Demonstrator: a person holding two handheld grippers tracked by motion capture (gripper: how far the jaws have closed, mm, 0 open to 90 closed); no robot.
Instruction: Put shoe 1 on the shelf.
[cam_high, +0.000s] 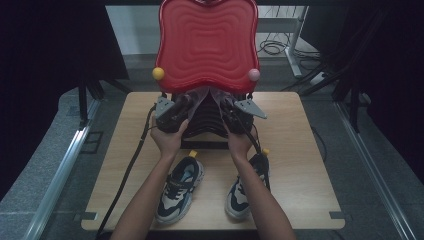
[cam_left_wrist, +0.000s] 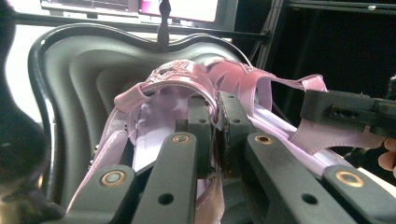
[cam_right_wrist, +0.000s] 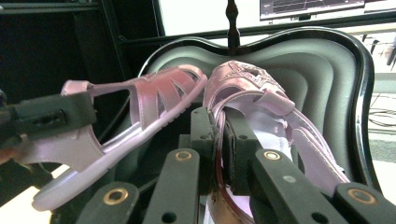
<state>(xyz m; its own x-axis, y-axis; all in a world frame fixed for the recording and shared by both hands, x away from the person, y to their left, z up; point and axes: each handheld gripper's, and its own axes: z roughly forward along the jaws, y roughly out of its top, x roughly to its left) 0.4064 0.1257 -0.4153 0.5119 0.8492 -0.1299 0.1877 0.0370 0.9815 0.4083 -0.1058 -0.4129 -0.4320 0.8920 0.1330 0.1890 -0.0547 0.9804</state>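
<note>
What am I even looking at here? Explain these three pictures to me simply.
A person holds a two-jaw tool in each hand. The high view looks down on a wooden table. The left hand-held gripper and the right hand-held gripper each carry a camera looking along its jaws; those give the other two pictures. Each is shut on a pink sandal: the left sandal and the right sandal, toes pointing into a dark shoe rack with a red top. Two sneakers lie nearer the person.
</note>
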